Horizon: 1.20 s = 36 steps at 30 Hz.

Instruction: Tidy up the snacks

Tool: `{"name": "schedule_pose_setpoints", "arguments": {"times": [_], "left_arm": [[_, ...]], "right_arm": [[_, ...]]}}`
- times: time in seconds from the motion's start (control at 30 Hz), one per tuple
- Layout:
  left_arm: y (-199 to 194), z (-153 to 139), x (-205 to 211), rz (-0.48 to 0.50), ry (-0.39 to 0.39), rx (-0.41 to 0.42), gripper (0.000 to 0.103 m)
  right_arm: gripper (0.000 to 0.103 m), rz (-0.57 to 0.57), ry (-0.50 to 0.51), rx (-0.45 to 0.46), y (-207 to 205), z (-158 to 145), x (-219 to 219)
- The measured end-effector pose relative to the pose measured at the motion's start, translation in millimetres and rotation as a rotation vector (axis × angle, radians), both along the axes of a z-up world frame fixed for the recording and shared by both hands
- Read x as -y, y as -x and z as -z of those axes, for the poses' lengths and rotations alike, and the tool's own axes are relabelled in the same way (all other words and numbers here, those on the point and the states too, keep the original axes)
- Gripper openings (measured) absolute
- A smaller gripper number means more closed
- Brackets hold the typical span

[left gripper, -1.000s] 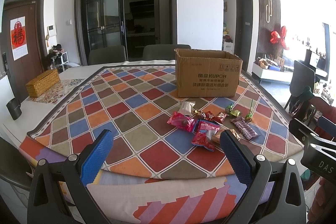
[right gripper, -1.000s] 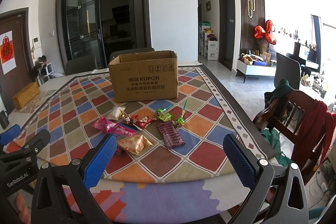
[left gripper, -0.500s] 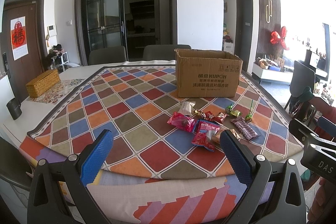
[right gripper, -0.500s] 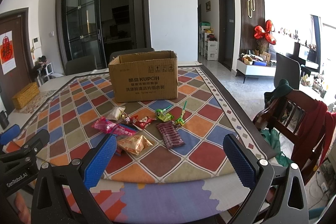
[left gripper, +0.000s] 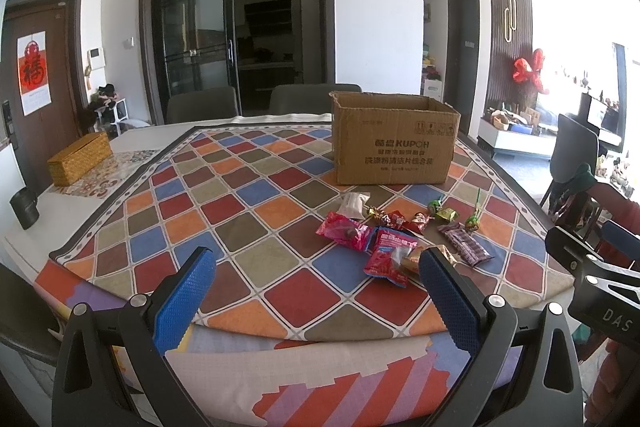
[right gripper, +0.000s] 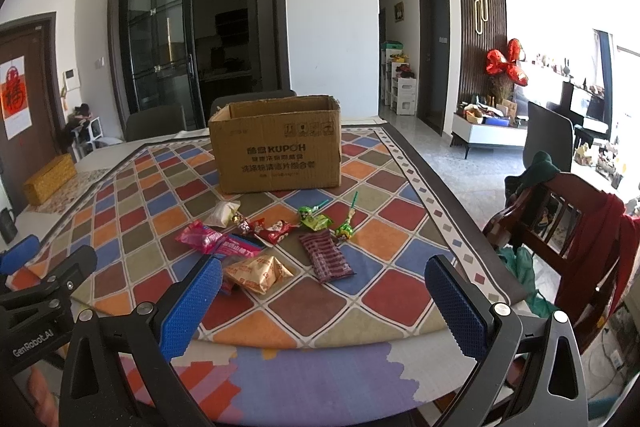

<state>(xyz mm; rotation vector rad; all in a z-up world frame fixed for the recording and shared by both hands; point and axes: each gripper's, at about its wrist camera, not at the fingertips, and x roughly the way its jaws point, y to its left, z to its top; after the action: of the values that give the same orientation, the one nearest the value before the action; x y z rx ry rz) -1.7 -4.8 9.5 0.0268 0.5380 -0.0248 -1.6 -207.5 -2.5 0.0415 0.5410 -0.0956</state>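
An open cardboard box (left gripper: pixel 394 141) (right gripper: pixel 276 145) stands on the checked tablecloth (left gripper: pixel 240 211). In front of it lie several snacks: a pink packet (right gripper: pixel 200 235), a red packet (left gripper: pixel 388 257), an orange packet (right gripper: pixel 258 273), a dark striped bar (right gripper: pixel 326 255), a white packet (right gripper: pixel 224 213), small candies (right gripper: pixel 276 229) and green lollipops (right gripper: pixel 316 219). My left gripper (left gripper: pixel 316 301) is open and empty near the table's front edge, left of the snacks. My right gripper (right gripper: pixel 324 307) is open and empty, just short of the orange packet and the bar.
A woven yellow box (left gripper: pixel 80 158) and a black cup (left gripper: pixel 24 207) sit at the table's left. Grey chairs (left gripper: pixel 200 103) stand behind the table. A wooden chair with a red garment (right gripper: pixel 576 239) stands at the right.
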Motion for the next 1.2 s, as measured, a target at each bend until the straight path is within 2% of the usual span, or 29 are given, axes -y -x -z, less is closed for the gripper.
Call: {"name": "schedule_pose_setpoints", "arguments": {"times": [0.37,0.47,0.63,0.77,1.2], "left_arm": [[-27,8,-1,0.042,-0.035,0.004,0.103],[-38,12,-3,0.085,-0.033,-0.006,0.103],[-61,24,-6,0.143,-0.049,-0.037,0.096],[-79,35,-9,0.166,-0.067,-0.050,0.093],[-146,74,-15,0.283,-0.007,-0.150,0.091]], "right_arm": [[0.103,-0.032,0.002,-0.029,-24,4,-7],[0.102,-0.057,-0.017,-0.045,-41,6,-11],[0.101,-0.087,-0.051,-0.075,-64,15,-19],[0.099,-0.106,-0.080,-0.132,-86,30,-29],[0.088,-0.060,-0.146,-0.326,-140,76,-45]]}}
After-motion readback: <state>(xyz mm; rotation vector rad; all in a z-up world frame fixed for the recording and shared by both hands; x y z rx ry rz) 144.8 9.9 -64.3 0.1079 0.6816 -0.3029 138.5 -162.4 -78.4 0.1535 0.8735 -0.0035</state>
